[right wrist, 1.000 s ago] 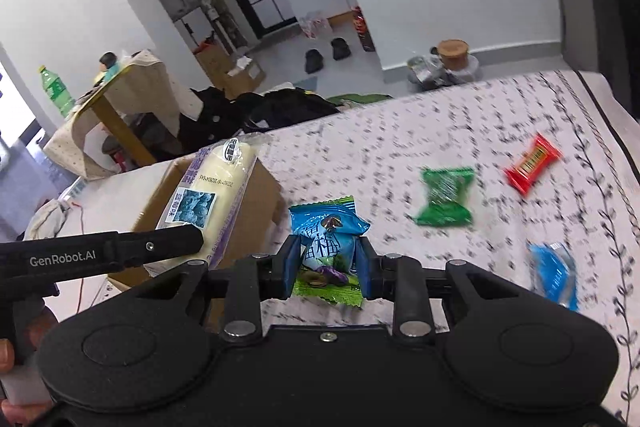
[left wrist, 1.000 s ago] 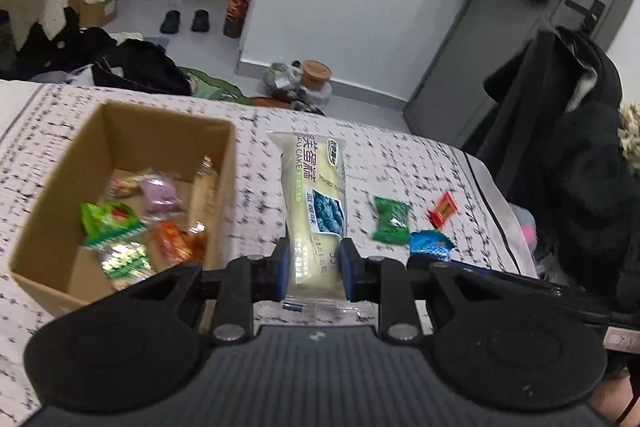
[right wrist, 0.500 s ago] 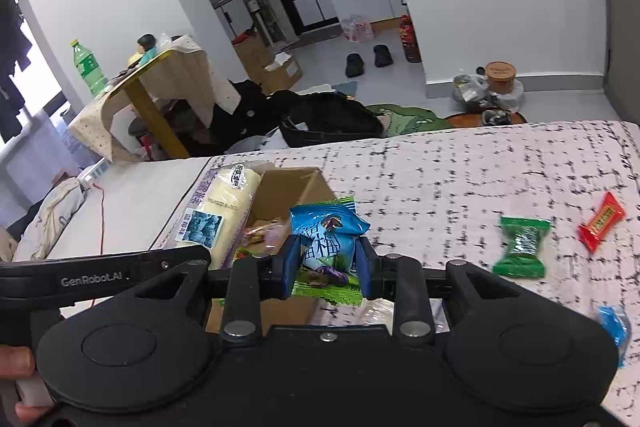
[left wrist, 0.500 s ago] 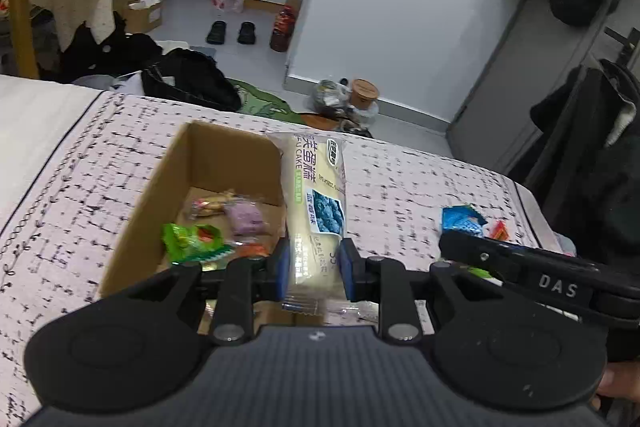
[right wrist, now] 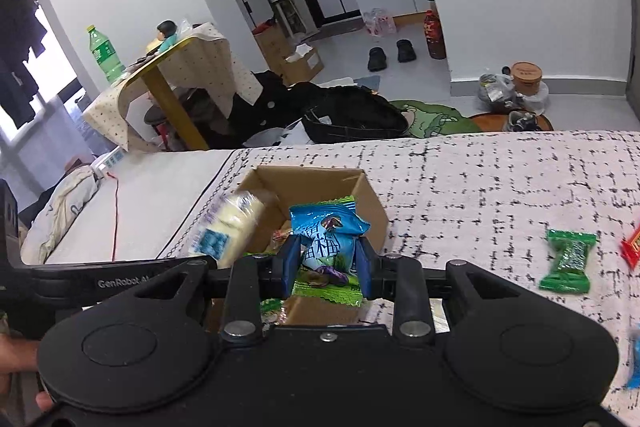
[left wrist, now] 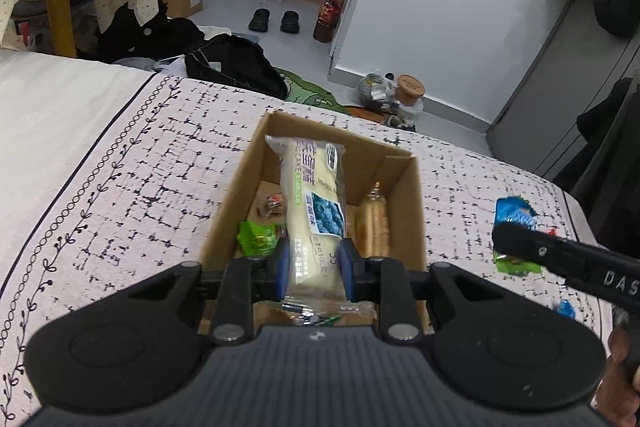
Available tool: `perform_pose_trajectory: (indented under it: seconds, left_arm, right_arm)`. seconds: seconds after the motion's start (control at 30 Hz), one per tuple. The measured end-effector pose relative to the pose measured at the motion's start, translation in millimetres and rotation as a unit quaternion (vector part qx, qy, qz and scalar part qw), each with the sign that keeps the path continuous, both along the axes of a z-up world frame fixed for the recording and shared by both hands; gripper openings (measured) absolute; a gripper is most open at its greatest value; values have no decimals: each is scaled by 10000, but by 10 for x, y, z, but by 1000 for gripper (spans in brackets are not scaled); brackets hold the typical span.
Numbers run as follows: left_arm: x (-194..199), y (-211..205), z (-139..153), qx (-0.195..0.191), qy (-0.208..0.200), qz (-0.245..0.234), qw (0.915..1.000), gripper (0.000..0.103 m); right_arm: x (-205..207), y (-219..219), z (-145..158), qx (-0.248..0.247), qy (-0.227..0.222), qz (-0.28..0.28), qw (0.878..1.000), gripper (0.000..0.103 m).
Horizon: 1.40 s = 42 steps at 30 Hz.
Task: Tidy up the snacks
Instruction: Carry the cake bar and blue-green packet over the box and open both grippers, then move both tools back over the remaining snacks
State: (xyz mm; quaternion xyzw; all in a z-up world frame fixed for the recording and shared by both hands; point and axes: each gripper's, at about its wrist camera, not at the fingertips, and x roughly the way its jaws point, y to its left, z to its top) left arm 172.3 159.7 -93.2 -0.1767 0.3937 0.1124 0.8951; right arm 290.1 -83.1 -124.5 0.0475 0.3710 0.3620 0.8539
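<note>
Directly ahead of both grippers, open brown cardboard box (left wrist: 404, 187) is waiting. Left gripper (left wrist: 314, 265) is pinching long cream cake packet (left wrist: 310, 203); right gripper (right wrist: 325, 269) is pinching blue-green plum bag (right wrist: 326, 239). Next: lowering, releasing inside.

cake pack (right wrist: 230, 227): motion-blurred | red wrapper (right wrist: 631, 247): cut by right edge | box (left wrist: 408, 187) floor: mostly hidden

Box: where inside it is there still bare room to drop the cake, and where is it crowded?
In the box, bare cardboard shows along the far wall, beyond the cake. The left side is crowded with a green packet and small wrappers; a long pack lines the right wall.
</note>
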Motion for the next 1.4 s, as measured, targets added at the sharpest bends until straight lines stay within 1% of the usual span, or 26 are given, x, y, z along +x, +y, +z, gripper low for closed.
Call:
perform_pose_trajectory:
  seconds: [0.07,0.13,0.2,0.3,0.47,0.5,0.57,0.63,0.67,0.73,0.77,0.83,0.87,0.9,0.93,1.0,1.1,1.2,1.23,1.3,1.4]
  left_arm:
    - [-14,17,4,22,7,20,10000,24]
    - [-22,32,22,40,-32,-22,10000,20]
    - [-15,44,23,99,-19,-38,9999,20]
    - [-5,95,5,137,72,83,9998,20]
    - [-58,135,33,170,89,197,9996,21]
    - [-67,141,45,187,82,212,9996,24]
    - [-83,145,73,170,78,226,9996,25]
    - [-101,159,95,145,59,250,9996,31]
    - [-107,160,104,156,59,281,9995,34]
    - [-124,152,127,188,41,333,9993,49]
    - [-131,154,131,188,27,346,9992,52]
    - [-150,138,141,159,8,358,9992,62]
    - [-154,131,143,138,7,366,9992,64]
    - [-155,115,145,121,13,382,9992,68]
    - [-156,92,149,109,20,402,9991,70]
    - [-150,40,156,122,24,420,9990,72]
    - [-130,-49,165,169,80,475,9987,77]
    - [-116,-124,156,66,38,457,9989,81]
    - [-109,-167,158,90,22,446,9990,85]
    - [-101,-249,171,138,-32,390,9991,89]
    - [-87,-387,193,199,-97,268,9994,98]
  right_arm:
    - [-9,51,9,24,-14,71,10000,29]
    - [-9,99,6,38,-16,137,9999,29]
    - [2,140,-1,37,7,175,9998,29]
    - [15,188,-18,51,85,237,9997,29]
    - [27,262,-42,71,179,309,9993,30]
    - [27,275,-44,128,218,346,9991,30]
    - [19,285,-36,315,298,476,9979,33]
    - [5,291,-25,350,324,521,9975,36]
    - [0,284,-26,333,337,544,9974,38]
    - [-1,237,-28,353,389,505,9973,43]
    - [4,196,-32,362,418,468,9974,43]
    - [2,124,-24,360,424,386,9977,44]
    - [0,72,-23,360,417,338,9979,46]
    - [-4,16,-21,361,399,284,9981,51]
    - [-9,-19,-24,357,375,232,9984,54]
    - [-16,-120,-24,314,309,88,9990,65]
    - [-17,-234,-27,213,201,-113,9995,73]
    - [-24,-362,-5,145,81,-253,9995,81]
    - [-23,-400,0,142,56,-293,9995,83]
    - [-30,-477,3,139,-7,-360,9993,88]
    - [-35,-574,-16,129,-45,-443,9989,91]
